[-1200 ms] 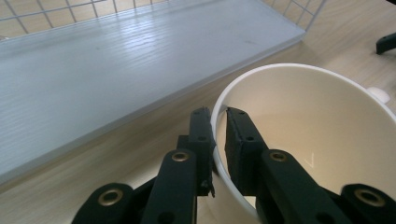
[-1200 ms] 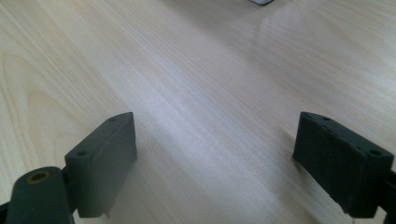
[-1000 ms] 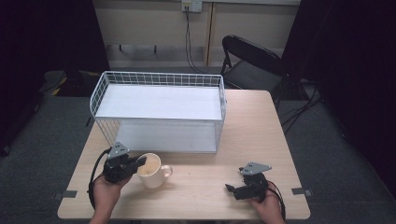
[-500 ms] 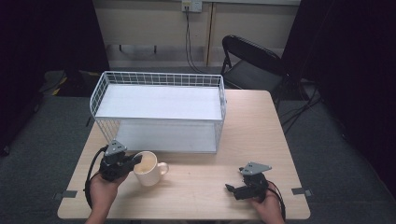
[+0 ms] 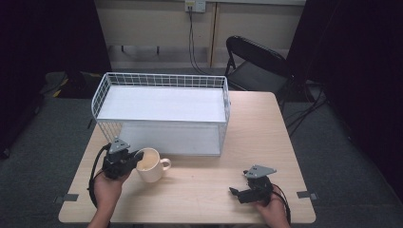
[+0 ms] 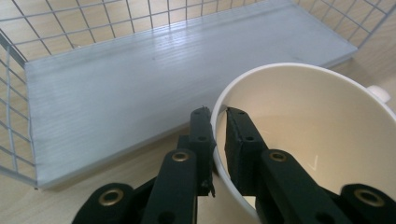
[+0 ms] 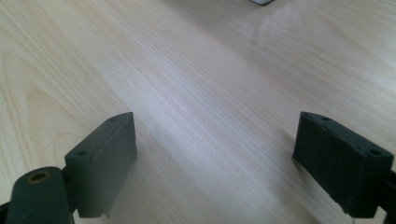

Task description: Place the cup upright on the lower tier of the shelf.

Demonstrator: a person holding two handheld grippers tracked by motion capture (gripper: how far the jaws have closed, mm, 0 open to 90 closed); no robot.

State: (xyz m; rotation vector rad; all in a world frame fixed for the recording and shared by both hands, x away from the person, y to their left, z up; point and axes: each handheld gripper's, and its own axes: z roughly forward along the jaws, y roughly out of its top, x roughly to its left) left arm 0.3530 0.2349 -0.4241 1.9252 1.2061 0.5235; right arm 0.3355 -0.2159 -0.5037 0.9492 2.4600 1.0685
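While the left gripper (image 5: pixel 134 159) is clamped on the rim of the cream mug (image 5: pixel 151 165), one jaw inside the wall and one outside, the mug is seen at the front left of the wooden table (image 5: pixel 247 142), just in front of the white wire basket (image 5: pixel 161 114). In the left gripper view the pinch on the mug (image 6: pixel 308 140) sits on the rim's near side, opposite the handle (image 6: pixel 379 93).

A rim pinch is judged a thin hold: the mug is best kept upright, and lifted straight and slowly so it is not levered out of the pads. If the basket is the goal, as seems likely, its wire wall must be cleared before the mug is carried across and set down flat on the liner.

Containers: the mug's interior is seen bare and pale, nothing in it. The basket's white liner panel (image 6: pixel 154 88) is likewise bare.

The right gripper (image 5: pixel 237 192) is held low near the table's front right, well apart from the mug, jaws spread wide over bare wood, nothing between them.
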